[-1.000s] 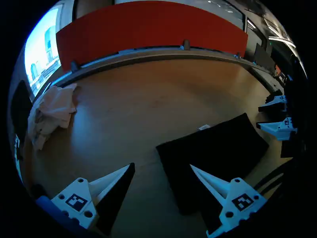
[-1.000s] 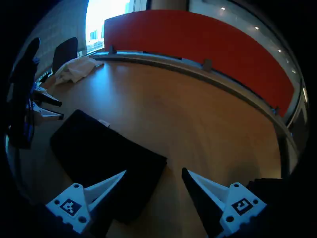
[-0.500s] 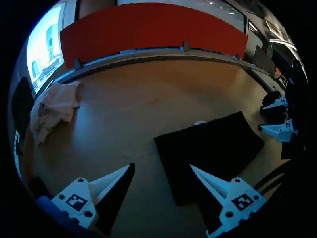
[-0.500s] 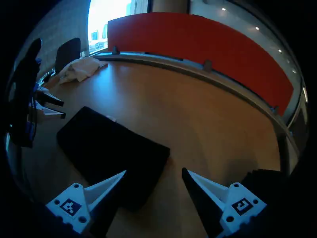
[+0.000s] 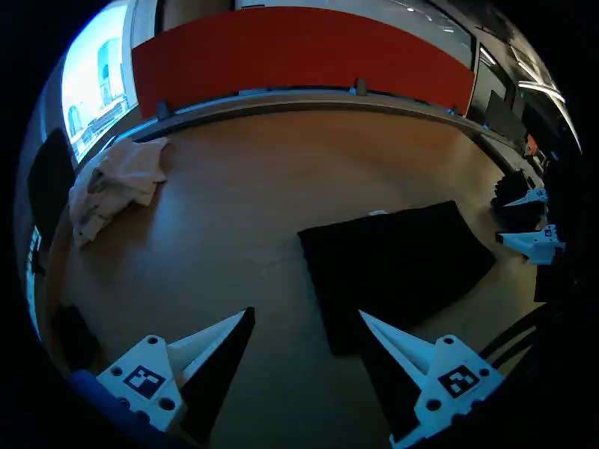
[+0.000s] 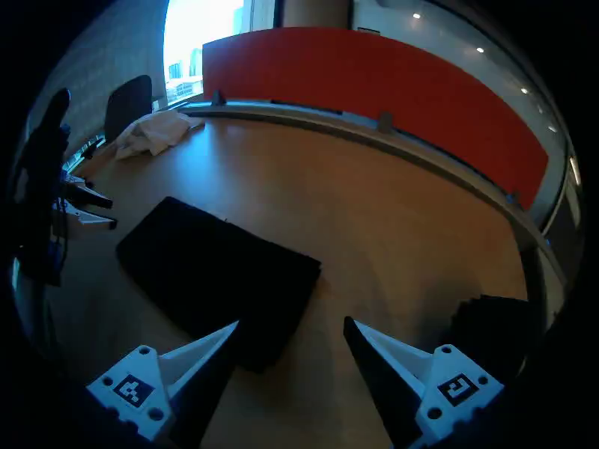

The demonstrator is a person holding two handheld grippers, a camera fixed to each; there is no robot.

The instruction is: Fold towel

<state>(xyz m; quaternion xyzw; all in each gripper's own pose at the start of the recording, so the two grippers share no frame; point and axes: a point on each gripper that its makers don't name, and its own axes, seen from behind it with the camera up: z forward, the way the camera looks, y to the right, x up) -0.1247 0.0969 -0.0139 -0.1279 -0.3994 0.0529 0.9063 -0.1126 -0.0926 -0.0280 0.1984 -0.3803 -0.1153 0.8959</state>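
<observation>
A black towel [image 5: 397,266] lies folded flat on the wooden table [image 5: 239,187], with a small white tag at its far edge. My left gripper [image 5: 305,314] hovers open above the table, its right finger just short of the towel's near corner, nothing between the fingers. In the right gripper view the same towel [image 6: 217,269] lies ahead and to the left, its near edge by the left finger. My right gripper [image 6: 290,323] is open and holds nothing. Each gripper shows at the other view's edge: the right gripper [image 5: 517,221] and the left gripper [image 6: 105,211], both open.
A crumpled white cloth [image 5: 116,183] [image 6: 153,129] lies at the table's far corner. A red partition [image 5: 299,56] [image 6: 374,82] runs along the back edge. A dark stack [image 6: 490,322] sits on the table to the right. A dark chair [image 6: 127,97] stands by the window.
Both grippers have drawn back a little from the towel, so it sits farther from their fingertips. The towel itself lies as before. Both grippers stay open.
</observation>
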